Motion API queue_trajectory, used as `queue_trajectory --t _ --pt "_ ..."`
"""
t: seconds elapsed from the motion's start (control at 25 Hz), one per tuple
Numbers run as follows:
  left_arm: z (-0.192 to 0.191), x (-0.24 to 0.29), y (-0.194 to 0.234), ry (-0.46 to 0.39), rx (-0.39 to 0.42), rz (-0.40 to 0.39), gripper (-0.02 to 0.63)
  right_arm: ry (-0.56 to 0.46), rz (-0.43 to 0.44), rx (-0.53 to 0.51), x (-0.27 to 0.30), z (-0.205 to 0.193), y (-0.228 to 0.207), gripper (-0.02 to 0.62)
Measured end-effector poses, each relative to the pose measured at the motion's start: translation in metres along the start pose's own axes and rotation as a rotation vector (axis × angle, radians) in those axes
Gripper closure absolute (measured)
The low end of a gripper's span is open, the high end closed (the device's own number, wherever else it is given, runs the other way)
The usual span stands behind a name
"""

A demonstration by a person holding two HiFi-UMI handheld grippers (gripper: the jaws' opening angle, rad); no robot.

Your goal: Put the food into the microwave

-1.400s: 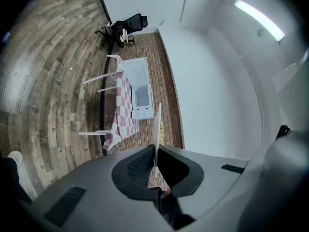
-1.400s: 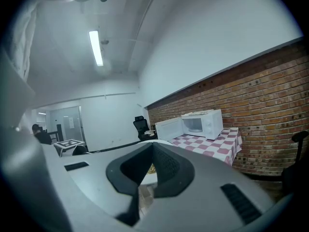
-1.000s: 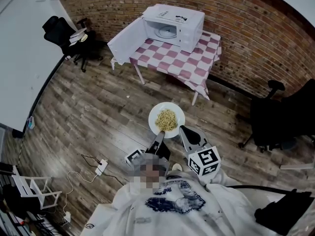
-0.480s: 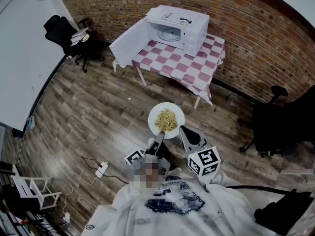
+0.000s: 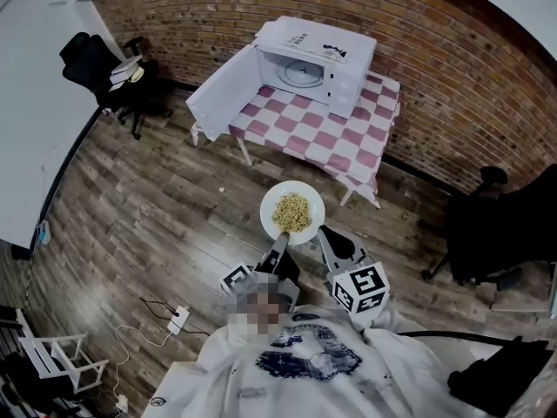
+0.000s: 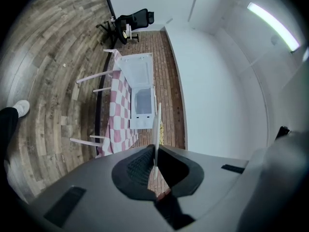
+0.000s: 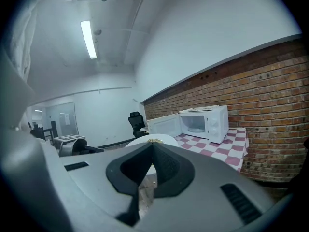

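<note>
A white plate of yellow noodles is held out at waist height over the wood floor. My left gripper is shut on the plate's near rim; in the left gripper view the plate shows edge-on between the jaws. My right gripper has its jaws together at the plate's right rim, and the plate lies just above its tip. Ahead, the white microwave stands with its door swung wide open on a pink-checked table.
Black office chairs stand at the far left and at the right. A brick wall runs behind the table. A power strip with cable lies on the floor to my left, and a white wall lies left.
The table and microwave have come nearer and shifted slightly right in the head view. The plate stays level in the same hold between both grippers.
</note>
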State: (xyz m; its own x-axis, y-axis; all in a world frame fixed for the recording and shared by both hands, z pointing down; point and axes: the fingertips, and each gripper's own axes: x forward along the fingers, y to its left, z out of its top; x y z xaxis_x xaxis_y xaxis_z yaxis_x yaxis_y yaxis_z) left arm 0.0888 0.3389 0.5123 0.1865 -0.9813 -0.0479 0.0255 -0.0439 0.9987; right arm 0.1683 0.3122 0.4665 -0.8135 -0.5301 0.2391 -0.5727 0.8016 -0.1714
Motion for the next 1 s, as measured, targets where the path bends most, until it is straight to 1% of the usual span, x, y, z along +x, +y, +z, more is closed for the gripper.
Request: queue_trajectory --t 0.24,0.56,0.8,1.0 --pt "0.069 0.039 0.001 0.017 -0.022 0.004 0.583 0.022 -0.027 0.001 0.072 0.018 -0.005 0.584" --pt "0.158 0.089 0.002 0.047 -0.013 0.017 0.583 0.032 -0.063 0.021 0.165 0.042 -0.015 0.584" --pt "0.207 0.119 0.000 0.078 -0.028 0.014 0.583 0.021 -0.088 0.036 0.226 0.058 -0.020 0.584" --pt "0.242 0.134 0.005 0.094 -0.030 0.021 0.583 0.018 -0.111 0.042 0.258 0.064 -0.018 0.584"
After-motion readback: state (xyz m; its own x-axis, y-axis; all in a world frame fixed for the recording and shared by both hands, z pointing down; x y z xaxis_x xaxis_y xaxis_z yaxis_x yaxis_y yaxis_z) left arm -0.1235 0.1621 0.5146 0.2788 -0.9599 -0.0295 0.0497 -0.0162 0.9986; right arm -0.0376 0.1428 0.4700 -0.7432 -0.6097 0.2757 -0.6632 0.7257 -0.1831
